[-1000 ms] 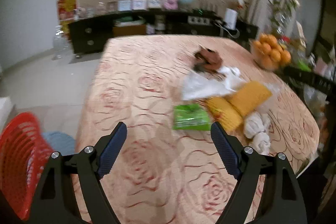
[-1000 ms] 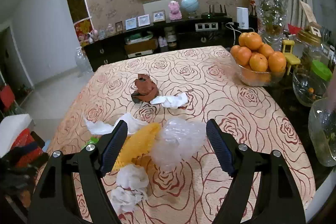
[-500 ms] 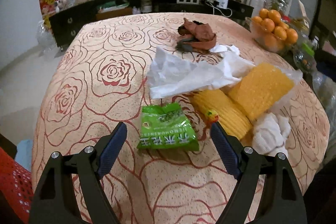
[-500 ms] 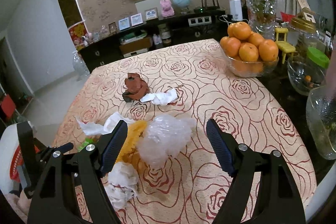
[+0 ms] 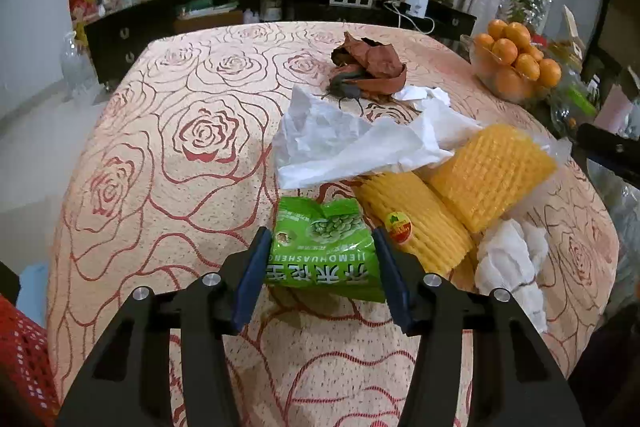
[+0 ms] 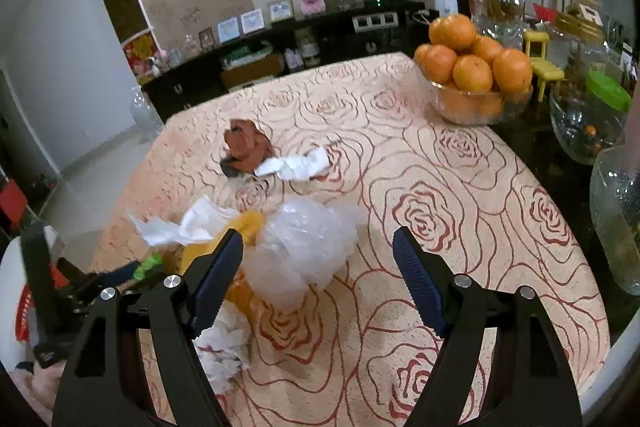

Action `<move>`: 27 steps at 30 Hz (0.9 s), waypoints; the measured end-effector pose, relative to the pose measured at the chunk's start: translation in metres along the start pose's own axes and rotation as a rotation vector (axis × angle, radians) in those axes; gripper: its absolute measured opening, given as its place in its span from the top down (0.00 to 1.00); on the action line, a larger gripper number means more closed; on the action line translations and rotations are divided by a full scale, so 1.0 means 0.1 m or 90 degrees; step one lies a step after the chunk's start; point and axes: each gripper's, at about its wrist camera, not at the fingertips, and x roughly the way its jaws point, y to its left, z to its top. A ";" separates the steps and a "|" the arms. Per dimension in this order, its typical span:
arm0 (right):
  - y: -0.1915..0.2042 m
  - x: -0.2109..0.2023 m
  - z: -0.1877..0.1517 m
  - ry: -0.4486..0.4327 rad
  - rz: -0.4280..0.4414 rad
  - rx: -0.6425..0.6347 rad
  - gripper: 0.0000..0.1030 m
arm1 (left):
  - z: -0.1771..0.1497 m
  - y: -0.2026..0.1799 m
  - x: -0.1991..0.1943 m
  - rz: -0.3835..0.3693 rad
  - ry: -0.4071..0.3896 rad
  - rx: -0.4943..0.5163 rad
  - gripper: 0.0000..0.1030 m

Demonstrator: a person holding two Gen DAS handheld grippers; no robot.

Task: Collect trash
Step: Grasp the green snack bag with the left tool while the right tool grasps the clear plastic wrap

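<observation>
The left gripper point(image 5: 318, 269) has its fingers point(image 5: 251, 277) narrowed around the green snack packet point(image 5: 324, 251), one pad at each side edge, so the flat, crinkly wrapper is pinched across its width; whether the pads already press it firmly cannot be told, but they appear to touch both edges. The packet lies on the rose-patterned surface point(image 5: 192, 155) at the near end of the litter, which is likely why it is taken first. Just beyond it lie a sheet of white paper point(image 5: 352, 143), two yellow foam fruit nets point(image 5: 452, 195), a wad of white tissue point(image 5: 508, 263) and, further back, a brown crumpled wrapper point(image 5: 372, 67). The right gripper point(image 6: 318, 269) hovers with its fingers spread wide and holding nothing, aimed at a crumpled clear plastic bag point(image 6: 308, 247) that lies between them, probably its own pick. A red mesh basket point(image 5: 24, 355) at the surface's left edge seems the likely bin. The bowl of oranges point(image 6: 472, 79) stands well apart.
</observation>
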 end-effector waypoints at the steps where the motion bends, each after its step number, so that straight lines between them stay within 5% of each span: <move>1: 0.00 0.04 -0.01 0.008 -0.004 -0.004 0.27 | 0.00 0.00 -0.04 0.002 -0.004 0.002 0.51; 11: 0.08 0.38 -0.12 0.053 -0.012 -0.041 0.27 | 0.01 0.20 -0.45 0.011 -0.057 -0.029 0.51; 24: 0.36 0.66 -0.10 0.052 0.053 -0.064 0.28 | -0.02 0.28 -0.64 0.009 -0.080 -0.033 0.51; 27: 0.35 0.72 -0.12 0.067 0.057 -0.059 0.46 | -0.02 0.27 -0.65 0.012 -0.082 -0.029 0.51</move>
